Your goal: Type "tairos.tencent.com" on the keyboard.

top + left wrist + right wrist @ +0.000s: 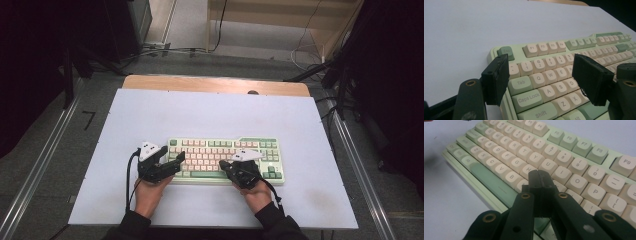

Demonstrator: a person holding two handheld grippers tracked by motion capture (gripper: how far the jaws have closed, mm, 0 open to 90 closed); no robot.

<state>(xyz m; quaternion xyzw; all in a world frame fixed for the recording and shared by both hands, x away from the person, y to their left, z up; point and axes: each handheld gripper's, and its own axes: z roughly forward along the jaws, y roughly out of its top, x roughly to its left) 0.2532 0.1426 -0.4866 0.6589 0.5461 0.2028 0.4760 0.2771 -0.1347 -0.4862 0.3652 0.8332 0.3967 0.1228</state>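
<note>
Keyboard: a pale green keyboard (pixel 226 160) with cream and green keycaps lies flat on the white surface (pixel 210 115), on the half nearer the person, its long side running across in front of them.

Left gripper: the left gripper (pixel 176 161) hangs over the keyboard's left end; in the left gripper view (pixel 541 77) its jaws stand wide apart and released, nothing between them, with the Tab, Q, W, A and S keys showing in the gap below.

Left jaw placement: one jaw sits off the keyboard's left edge near the Esc key (pixel 505 52), the other over the letter rows further in.

Right gripper: the right gripper (pixel 226 166) is over the keyboard's lower middle; in the right gripper view (pixel 539 178) its jaws are clenched tight together with nothing caught between them.

Right tip: the closed tip points down at the letter rows just past the green space bar (pixel 492 182), around the H key (pixel 529 169); whether it touches a key I cannot tell.

Hands: both hands hold their grippers at the keyboard's near edge, dark sleeves behind them.

Beyond the keyboard: a strip of wooden tabletop (pixel 215 84) shows past the far edge of the white surface.
</note>
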